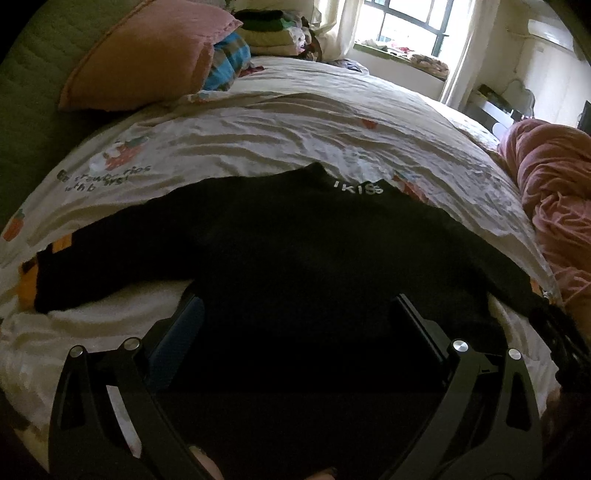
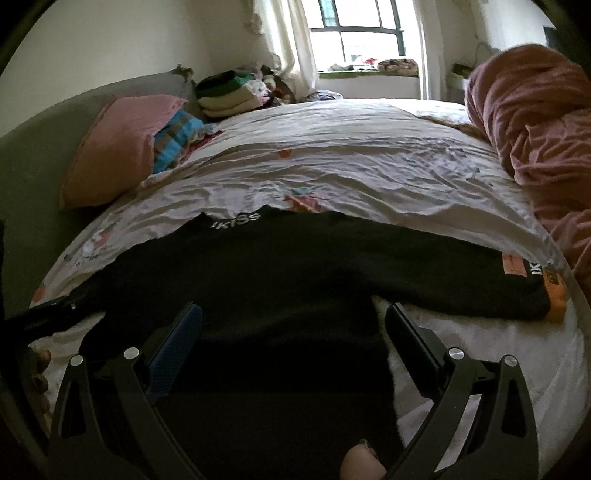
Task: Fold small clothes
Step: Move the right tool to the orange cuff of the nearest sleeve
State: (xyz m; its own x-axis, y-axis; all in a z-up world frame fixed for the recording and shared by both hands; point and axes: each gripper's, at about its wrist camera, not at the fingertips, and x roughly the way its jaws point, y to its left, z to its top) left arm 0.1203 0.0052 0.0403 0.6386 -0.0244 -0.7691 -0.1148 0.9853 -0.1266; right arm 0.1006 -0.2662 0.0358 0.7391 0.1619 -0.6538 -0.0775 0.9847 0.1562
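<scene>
A black sweater [image 1: 295, 236] lies spread flat on the printed bedsheet [image 1: 258, 122], its collar, lettered in white, pointing away toward the window [image 1: 406, 22] and its hem nearest the person. Its long axis runs across the bed, sleeve to sleeve, crosswise to both grippers' fingers.

The left gripper [image 1: 295, 325] hangs over the hem on the sweater's left part with its jaws spread wide, nothing between them but the cloth lying below. The right gripper [image 2: 293, 332] sits over the hem's right corner, jaws equally wide and empty; its right finger is over bare sheet just beside the body's edge.

Measured from the collar, each sleeve reaches outward past its own gripper: the left sleeve [image 1: 96, 258] is nearer the left hand, and the right sleeve [image 2: 480, 284], with an orange label near its cuff, is nearer the right. A sleeve-in fold would likely fall to whichever hand shares that side.
</scene>
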